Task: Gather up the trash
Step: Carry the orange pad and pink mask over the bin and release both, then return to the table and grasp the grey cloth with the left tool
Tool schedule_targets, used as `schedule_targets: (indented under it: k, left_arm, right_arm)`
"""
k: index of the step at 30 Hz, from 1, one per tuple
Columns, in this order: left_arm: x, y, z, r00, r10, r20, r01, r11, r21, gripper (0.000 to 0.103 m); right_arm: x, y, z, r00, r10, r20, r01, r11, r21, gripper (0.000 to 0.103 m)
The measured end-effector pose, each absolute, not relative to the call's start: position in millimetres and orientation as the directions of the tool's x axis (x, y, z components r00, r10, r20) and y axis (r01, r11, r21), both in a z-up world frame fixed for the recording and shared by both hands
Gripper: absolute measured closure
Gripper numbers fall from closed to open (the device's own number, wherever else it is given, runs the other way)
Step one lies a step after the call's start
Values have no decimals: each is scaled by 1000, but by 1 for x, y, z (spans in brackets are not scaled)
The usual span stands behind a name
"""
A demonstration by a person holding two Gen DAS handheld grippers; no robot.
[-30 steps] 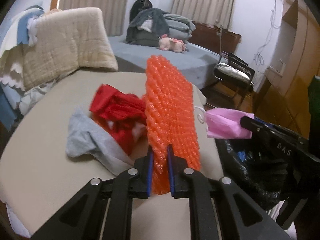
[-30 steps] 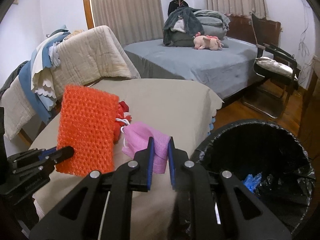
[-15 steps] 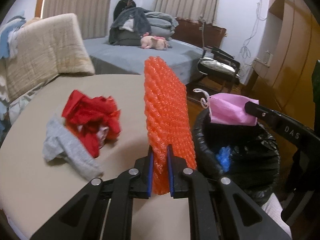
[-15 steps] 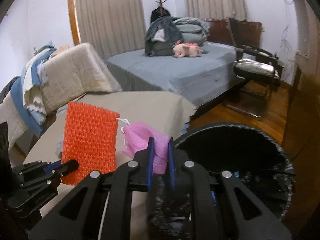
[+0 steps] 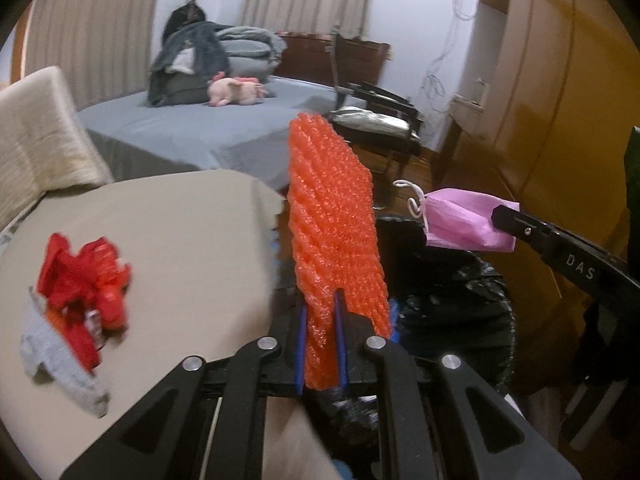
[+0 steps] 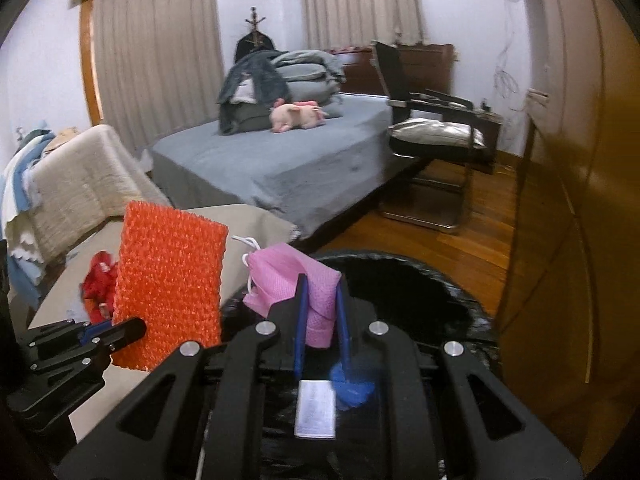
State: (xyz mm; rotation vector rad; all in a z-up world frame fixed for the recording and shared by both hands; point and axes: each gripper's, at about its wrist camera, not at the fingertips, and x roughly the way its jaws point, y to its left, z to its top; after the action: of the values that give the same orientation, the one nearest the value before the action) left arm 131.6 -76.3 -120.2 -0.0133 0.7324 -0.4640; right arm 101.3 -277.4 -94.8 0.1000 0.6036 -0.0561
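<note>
My left gripper (image 5: pixel 320 308) is shut on an orange foam net sleeve (image 5: pixel 334 232), which stands upright over the near rim of a black-lined trash bin (image 5: pixel 472 304). From the right wrist view the same orange sleeve (image 6: pixel 170 284) hangs at the left. The right gripper (image 6: pixel 320 300) is shut on a pink face mask (image 6: pixel 298 276) with white ear loops, held above the bin's opening (image 6: pixel 400 288). In the left wrist view that mask (image 5: pixel 460 224) sits at the tip of the right gripper's arm. Blue and white scraps (image 6: pixel 340 392) lie inside the bin.
A beige-covered table (image 5: pixel 168 240) at the left carries a red crumpled wrapper (image 5: pixel 88 280) and a grey cloth (image 5: pixel 56 360). Behind stand a grey bed (image 6: pixel 272 160) with a pink plush toy, a black chair (image 6: pixel 432 136) and a wooden wardrobe (image 6: pixel 560 160) at the right.
Both grippers have swung right, away from the table and over the trash bin, each still holding its item. The bin now lies right under the mask and the orange sleeve.
</note>
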Motion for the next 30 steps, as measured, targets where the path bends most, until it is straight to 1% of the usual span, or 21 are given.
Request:
schedule_targets:
  k: [3,7,8,9,10,11,12,14,16,18,19,20,22,23,25,30]
  left_arm:
    - [135,-97,-123,631,-433,-644,436,884,-167,91]
    - [140,-119,-127,605,-461,-649,473,864,-172,90]
    - [142,-122,-127,599,-466,-651,477,861,-178,89]
    - [144,-125,-128,588,-478,-652,483,855,-192,85]
    - [145,-127,-130,572,-492,-657,491,846,-206,73]
    - [145,-128,-131,567,-495,-658,491,845,-211,58]
    - [144,-129,-131,567,-500,-655,493,843,-217,53]
    - [141,-128,-133,563,-506,-653,496,840,-222,49]
    - [139,-127,-135,565,-498,-658,493,843,-215,47]
    - [138,-121,-135,568,-491,-660,485,848,-213,45]
    - [136,-116,-134,578,-483,-658,476,854,-210,42]
    - [134,-111,-132,592,-472,-654,465,862,-201,35]
    - [132,-99,-130,620,-446,-645,437,880,-188,28]
    - [130,-92,-128,633,-434,-641,422,888,-185,26]
    - [129,-77,-125,656,-407,-636,388,904,-179,19]
    - [123,-31,-118,721,-309,-620,278,949,-149,13]
  right_arm:
    - [101,-292,-101,813,-51,-580,114,991,73,90]
    - [100,-304,-112,794,-84,-603,151,987,62,86]
    - [99,-306,-115,788,-94,-608,160,986,55,83]
    - [99,-309,-118,782,-106,-615,169,985,45,77]
    - [98,-311,-121,776,-116,-620,178,983,39,73]
    - [98,-313,-123,773,-123,-623,186,982,37,63]
    - [97,-316,-125,769,-129,-626,196,980,39,55]
    - [95,-320,-127,768,-139,-625,208,977,38,47]
    - [94,-321,-127,770,-145,-622,215,976,39,42]
    - [92,-321,-125,775,-149,-614,220,975,41,22]
    - [91,-321,-123,779,-152,-608,223,974,42,16]
    - [90,-319,-122,784,-152,-601,224,974,46,11]
    - [91,-313,-118,792,-131,-596,207,977,60,9]
    - [92,-310,-116,793,-120,-597,197,978,65,7]
    - [96,-300,-113,800,-99,-591,176,982,74,7]
    - [111,-266,-109,815,-24,-579,91,992,87,7]
